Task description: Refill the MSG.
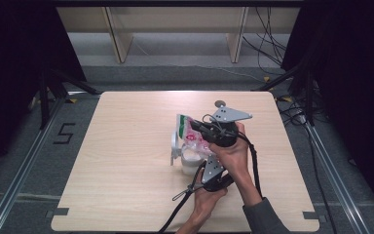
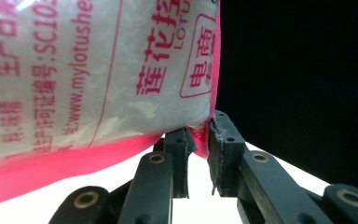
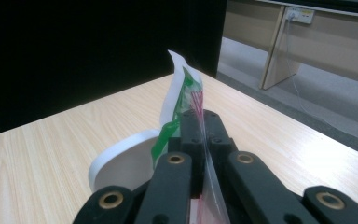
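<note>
A clear bag of white granules with pink and green print hangs tilted over a white jug at the table's middle. My right gripper is shut on the bag's upper edge; in the right gripper view its jaws pinch the thin film of the bag, with the jug's rim just below. My left gripper comes up from underneath. In the left gripper view it is shut on the pink bottom corner of the bag.
The light wooden table is bare to the left and front of the jug. Black cables trail from both grippers toward the near edge. Beyond the far edge are a grey floor, wooden shelf legs and loose cables.
</note>
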`<state>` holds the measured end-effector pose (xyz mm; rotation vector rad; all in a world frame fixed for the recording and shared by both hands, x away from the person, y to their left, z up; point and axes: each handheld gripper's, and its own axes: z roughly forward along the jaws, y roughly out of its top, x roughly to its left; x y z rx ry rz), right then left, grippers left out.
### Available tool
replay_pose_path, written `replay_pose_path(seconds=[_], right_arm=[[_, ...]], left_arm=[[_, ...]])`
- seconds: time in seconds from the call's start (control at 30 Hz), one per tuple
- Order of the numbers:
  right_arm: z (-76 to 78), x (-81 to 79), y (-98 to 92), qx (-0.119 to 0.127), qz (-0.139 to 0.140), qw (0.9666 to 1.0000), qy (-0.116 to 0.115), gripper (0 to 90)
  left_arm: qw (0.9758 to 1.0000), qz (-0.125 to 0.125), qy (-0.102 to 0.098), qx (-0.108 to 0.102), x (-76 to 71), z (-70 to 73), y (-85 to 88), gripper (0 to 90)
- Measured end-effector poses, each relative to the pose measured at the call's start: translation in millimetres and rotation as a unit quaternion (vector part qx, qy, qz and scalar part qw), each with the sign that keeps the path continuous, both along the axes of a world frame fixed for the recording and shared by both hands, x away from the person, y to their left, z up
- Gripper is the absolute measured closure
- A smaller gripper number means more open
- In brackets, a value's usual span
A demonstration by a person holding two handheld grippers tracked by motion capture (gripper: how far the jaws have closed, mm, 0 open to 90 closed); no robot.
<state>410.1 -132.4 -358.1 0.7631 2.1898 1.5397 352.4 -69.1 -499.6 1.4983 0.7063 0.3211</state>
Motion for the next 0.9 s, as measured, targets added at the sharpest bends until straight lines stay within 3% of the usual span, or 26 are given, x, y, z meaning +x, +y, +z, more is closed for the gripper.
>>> replay_pose_path(seconds=[0.03, 0.07, 0.1, 0.13, 0.17, 0.3, 0.5, 0.57, 0.63, 0.8, 0.9], right_arm=[[0.1, 0.6, -0.8, -0.005, -0.007, 0.9998, -0.015, 89.9], [0.1, 0.6, -0.8, -0.005, -0.007, 0.9998, -0.015, 89.9], [-0.1, -0.4, -0.1, -0.002, -0.007, 1.0000, -0.006, 89.9], [0.2, 0.3, -0.6, -0.006, -0.005, 0.9999, -0.013, 89.9], [0.4, -0.1, -0.3, 0.001, 0.001, 1.0000, 0.000, 89.8], [0.1, -1.3, -0.8, 0.001, -0.009, 0.9999, 0.007, 89.9], [0.7, 0.1, -1.6, -0.002, -0.003, 1.0000, -0.002, 89.9], [1.0, 0.2, -1.5, 0.003, 0.002, 1.0000, 0.000, 89.9], [0.6, -0.2, -1.0, 0.003, -0.001, 1.0000, 0.000, 89.9], [0.4, 1.2, -2.5, 0.001, 0.001, 1.0000, -0.008, 89.9], [1.0, -0.5, -2.8, 0.008, -0.005, 0.9999, 0.004, 89.9]], left_arm=[[1.0000, 0.000, 0.000, 0.000, 0.0, 0.0, 0.0, 78.5], [1.0000, 0.000, 0.003, 0.000, 0.1, 0.1, 0.1, 78.5], [1.0000, 0.002, 0.004, 0.004, -0.2, 0.5, 0.4, 78.5], [1.0000, 0.000, 0.002, 0.004, -0.1, 0.4, 0.4, 78.5], [1.0000, -0.002, -0.003, -0.001, 0.6, -0.3, -0.1, 78.5], [1.0000, 0.000, 0.002, 0.004, -0.1, -0.2, -0.3, 78.5], [1.0000, 0.001, 0.000, 0.007, -0.7, 0.6, 0.3, 78.5], [1.0000, -0.002, -0.004, -0.002, 0.7, -0.4, -0.4, 78.5], [1.0000, 0.000, 0.001, 0.007, -0.6, 0.6, 0.2, 78.5], [1.0000, -0.002, 0.001, 0.007, -1.1, 0.6, -0.2, 78.5], [1.0000, -0.001, 0.002, 0.008, -0.7, 0.5, 0.2, 78.5]])
